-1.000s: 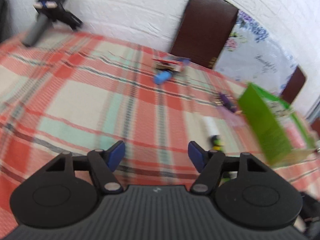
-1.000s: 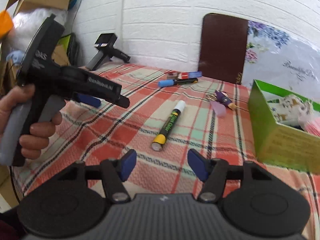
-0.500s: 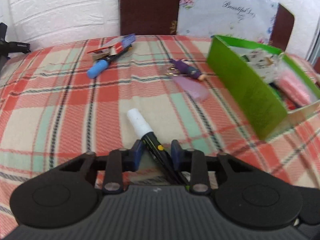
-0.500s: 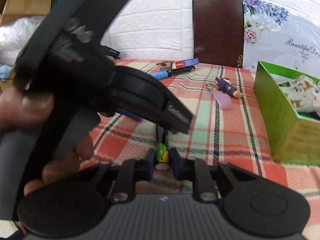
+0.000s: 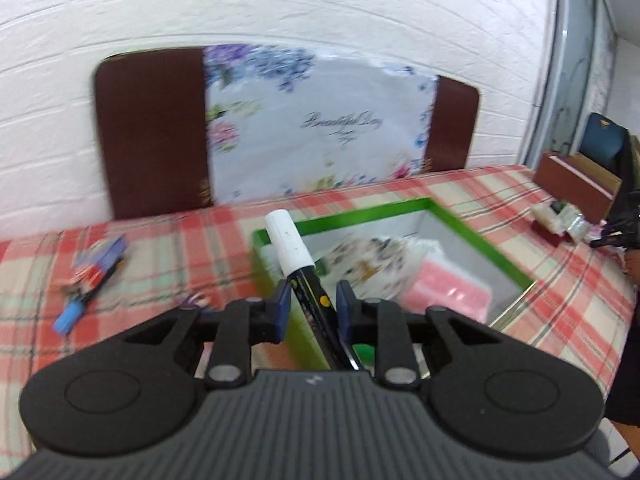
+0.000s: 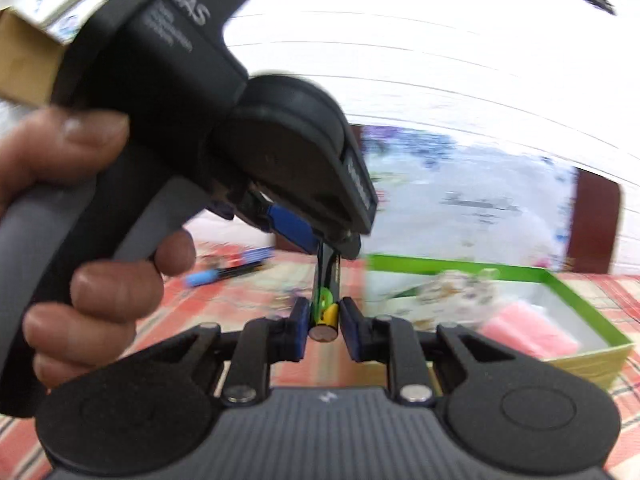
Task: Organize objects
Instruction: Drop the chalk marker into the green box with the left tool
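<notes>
- Both claws pinch one chalk marker (image 5: pixel 306 280). Your left claw (image 5: pixel 310 300) is clamped on the black barrel just below the white cap, and your right claw (image 6: pixel 324 320) is clamped on the yellow-and-green tail end.
- Landmark: the green box (image 5: pixel 480 248) on the plaid bench (image 5: pixel 160 248). The marker is held off the bench. In the left wrist view its white cap points over the box's near-left corner; the tail is still on the near side of the box wall.
- Box contents, as far as the blur allows: a patterned cloth or pouch (image 5: pixel 368 264) in the middle and a pink packet (image 5: pixel 444 292) toward the near-right corner. Free floor space inside cannot be judged.
- Left of the box on the bench: a blue-capped pen (image 5: pixel 80 300) with a small red-and-blue item beside it, well apart from the box.
- Your hand (image 6: pixel 80 240) on the left claw's grip fills much of the right wrist view and hides the bench to the left of the box.
- Risk: with two grips on one rigid barrel, any mismatch between your hands could twist the marker out of one claw, or pop the cap.
- Risk: if the claws let go at different moments, the marker could pivot on the remaining grip and fall outside the box wall.
- Risk: the tail is low relative to the box rim, so it may catch the near wall when you push forward. Lift it first.
- Both views are smeared, so fine clearance readings are unreliable.
</notes>
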Demonstrator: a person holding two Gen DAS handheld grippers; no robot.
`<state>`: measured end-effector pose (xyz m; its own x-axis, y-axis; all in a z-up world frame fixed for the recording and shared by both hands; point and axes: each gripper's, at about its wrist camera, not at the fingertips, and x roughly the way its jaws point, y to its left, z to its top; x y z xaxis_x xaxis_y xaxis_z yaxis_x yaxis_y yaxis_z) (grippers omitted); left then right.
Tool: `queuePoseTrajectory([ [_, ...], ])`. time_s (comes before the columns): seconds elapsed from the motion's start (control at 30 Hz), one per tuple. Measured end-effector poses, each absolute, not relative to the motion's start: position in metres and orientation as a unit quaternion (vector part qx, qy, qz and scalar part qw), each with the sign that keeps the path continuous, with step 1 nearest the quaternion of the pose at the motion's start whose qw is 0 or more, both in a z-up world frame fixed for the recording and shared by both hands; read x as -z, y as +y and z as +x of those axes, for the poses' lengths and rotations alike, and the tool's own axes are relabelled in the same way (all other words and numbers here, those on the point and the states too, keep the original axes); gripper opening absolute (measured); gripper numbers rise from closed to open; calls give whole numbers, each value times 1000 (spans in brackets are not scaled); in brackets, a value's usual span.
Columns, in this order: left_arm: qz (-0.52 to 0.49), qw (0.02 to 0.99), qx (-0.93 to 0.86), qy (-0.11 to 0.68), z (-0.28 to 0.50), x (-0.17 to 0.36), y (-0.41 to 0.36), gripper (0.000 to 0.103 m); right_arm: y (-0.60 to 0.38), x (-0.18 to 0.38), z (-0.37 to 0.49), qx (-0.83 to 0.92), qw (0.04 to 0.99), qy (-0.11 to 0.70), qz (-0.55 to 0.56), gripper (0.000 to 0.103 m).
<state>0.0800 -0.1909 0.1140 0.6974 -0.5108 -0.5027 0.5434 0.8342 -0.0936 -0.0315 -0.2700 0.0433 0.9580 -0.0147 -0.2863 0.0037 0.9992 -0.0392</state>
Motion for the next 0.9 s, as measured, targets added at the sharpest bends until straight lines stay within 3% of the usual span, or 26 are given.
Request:
queuePoseTrajectory([
  [0.23,70,917,274,280,107,-90,-233,28,-304,-22,5,35,981,189,8,18],
  [0.33,89,916,242,307,116,-77,-235,30,-310,-16,9,48,980,194,15,27],
  [0.9,47,937,166,302,83,-60,-120,34,-285,-32,-53,31,987,156,26,32],
])
